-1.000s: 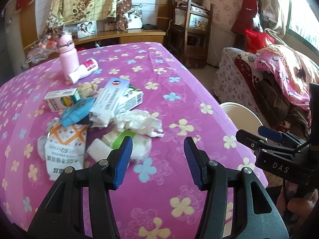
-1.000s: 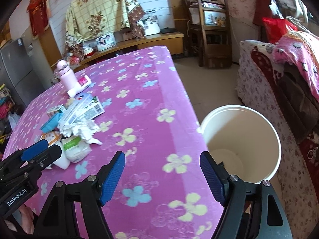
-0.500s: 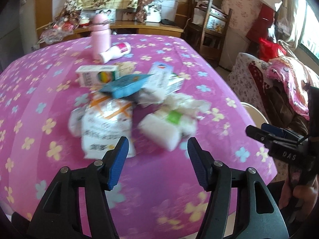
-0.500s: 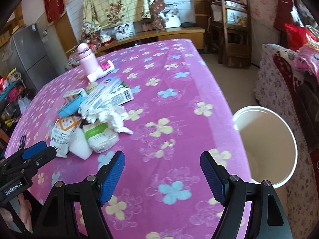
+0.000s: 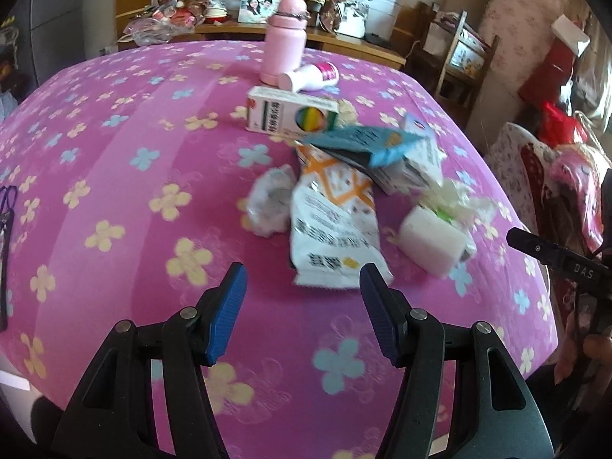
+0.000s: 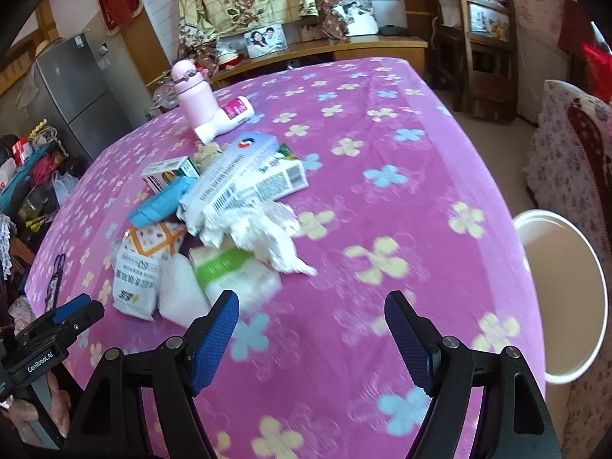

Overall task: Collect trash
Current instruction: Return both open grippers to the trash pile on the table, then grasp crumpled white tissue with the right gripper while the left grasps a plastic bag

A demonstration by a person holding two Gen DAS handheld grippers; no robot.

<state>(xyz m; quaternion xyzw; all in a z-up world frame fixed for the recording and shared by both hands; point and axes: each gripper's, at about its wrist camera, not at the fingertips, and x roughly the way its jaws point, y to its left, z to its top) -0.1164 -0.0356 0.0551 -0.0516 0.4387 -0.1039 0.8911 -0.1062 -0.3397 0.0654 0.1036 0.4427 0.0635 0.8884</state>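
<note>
White wrappers, boxes and tissue, the trash pile [image 5: 344, 199], lie untouched on the tabletop [image 5: 134, 191] just ahead of the left tool [image 5: 300, 298]. Both it and the right tool [image 6: 311, 325] gape empty. Everything remains to collect; the bin [image 6: 566, 306] right of the right tool looks empty.

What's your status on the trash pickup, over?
Left hand-held gripper open, empty, facing white snack bag. Right hand-held gripper open, empty. Trash pile untouched; white bin beside table. Nothing blocking.

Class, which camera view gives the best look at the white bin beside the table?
The right wrist view: the white bin shows its open rim and inside, standing off the table's right edge. The left wrist view does not show the bin clearly; the table edge and the right gripper cover that side.
</note>
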